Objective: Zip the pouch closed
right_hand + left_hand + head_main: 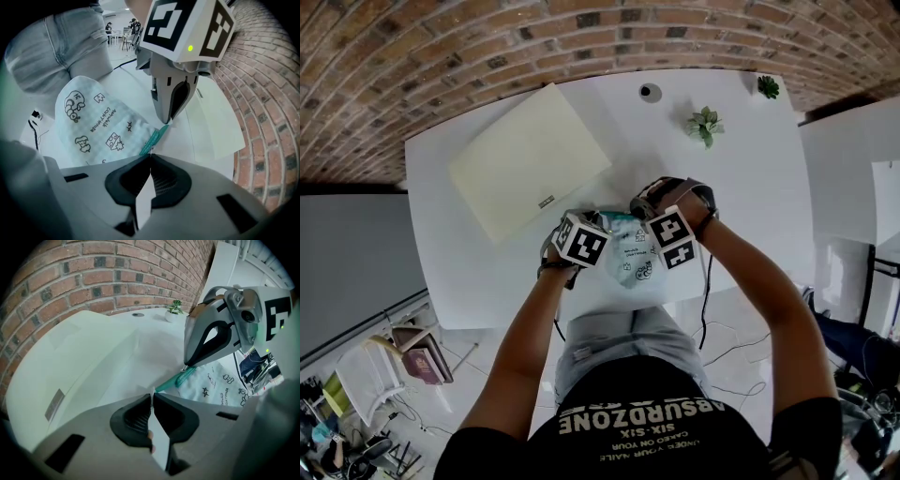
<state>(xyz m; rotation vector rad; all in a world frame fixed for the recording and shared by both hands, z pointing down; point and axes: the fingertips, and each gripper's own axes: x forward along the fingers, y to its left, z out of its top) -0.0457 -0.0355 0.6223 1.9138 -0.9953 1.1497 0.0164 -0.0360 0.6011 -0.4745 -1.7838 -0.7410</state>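
At the front edge of the white table [478, 272], I held the pouch [630, 261] by both ends of its teal zipper [153, 138]. My left gripper [151, 401] was clamped on the pouch's corner. My right gripper [150, 159] was pinched tight on the zipper's other end, near the left one.

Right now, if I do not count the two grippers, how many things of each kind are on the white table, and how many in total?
pouch: 1
small green plants: 2
flat cream box: 1
small round thing, too small to identify: 1
Total: 5
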